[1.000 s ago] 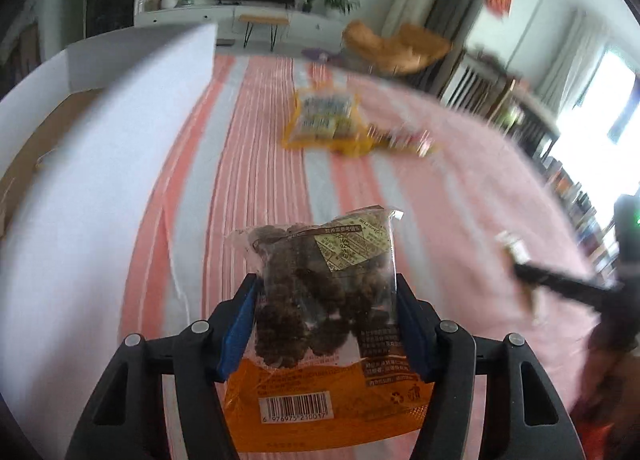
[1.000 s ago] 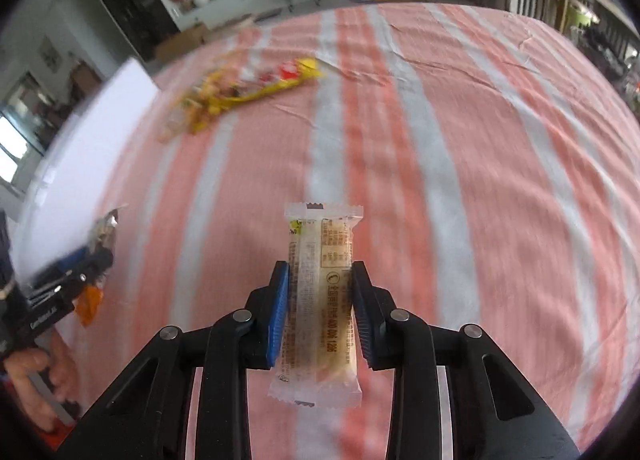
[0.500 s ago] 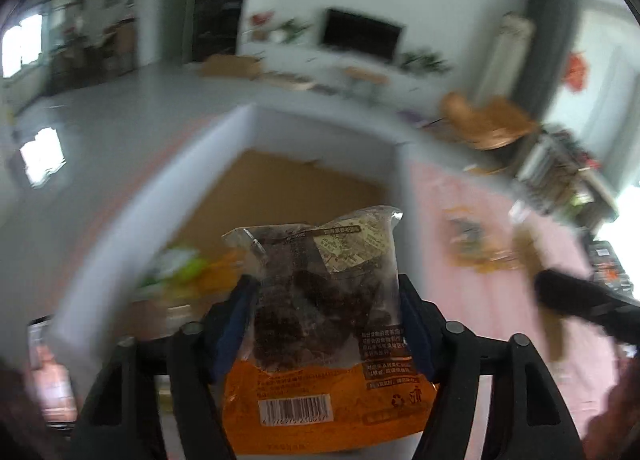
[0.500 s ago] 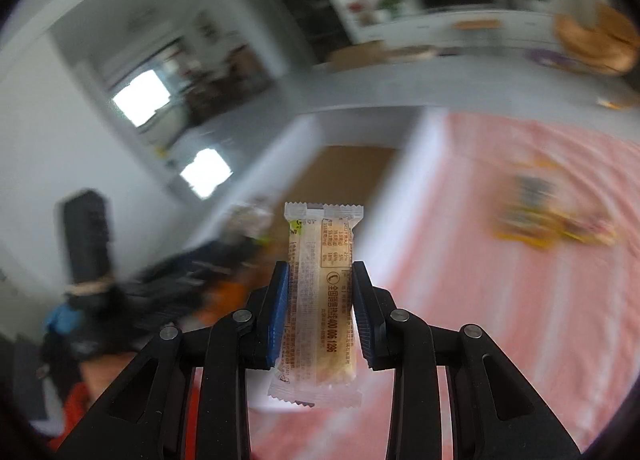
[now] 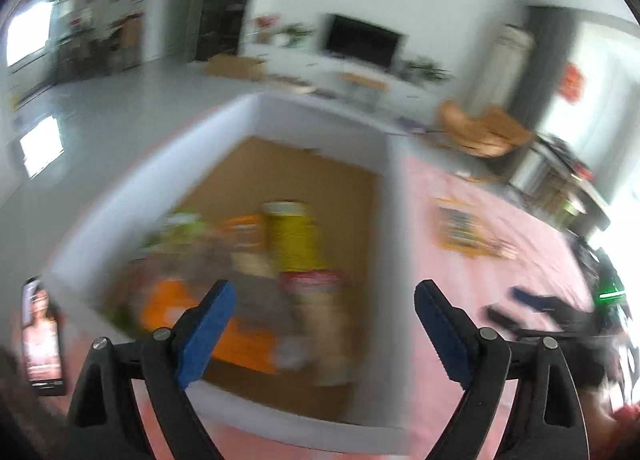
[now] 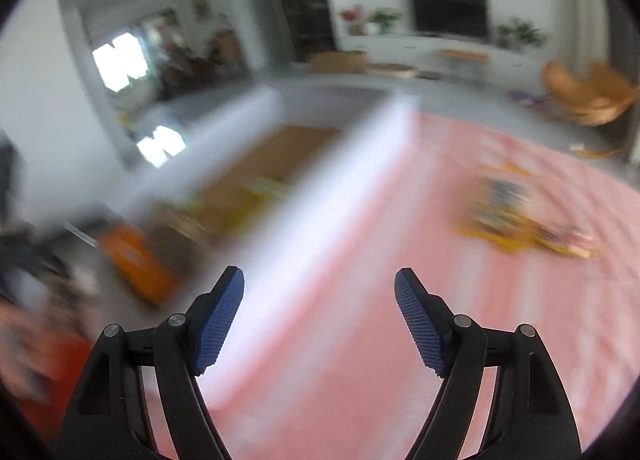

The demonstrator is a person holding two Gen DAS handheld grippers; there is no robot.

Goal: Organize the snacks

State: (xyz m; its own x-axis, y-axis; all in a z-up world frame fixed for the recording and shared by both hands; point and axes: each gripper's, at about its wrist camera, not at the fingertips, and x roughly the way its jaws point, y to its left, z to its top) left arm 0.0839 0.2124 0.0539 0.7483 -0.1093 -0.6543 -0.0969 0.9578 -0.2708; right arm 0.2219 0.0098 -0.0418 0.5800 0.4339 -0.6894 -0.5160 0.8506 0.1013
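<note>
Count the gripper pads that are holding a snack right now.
0. The left gripper is opening, empty, above the box; the right gripper is opening, empty, beside the box over the striped cloth.

No text, label, brand or number is legible in either view; motion blur affects both.

- Snack packets inside the white box: colour patches only, printing unreadable.
- Yellow packets on the pink striped cloth, at 2 o'clock in the right wrist view: printing unreadable.
- Red hanging sign on the far wall, at 2 o'clock in the left wrist view: characters cannot be resolved.
- Phone screen, at 8 o'clock in the left wrist view: lines of small text, illegible.
</note>
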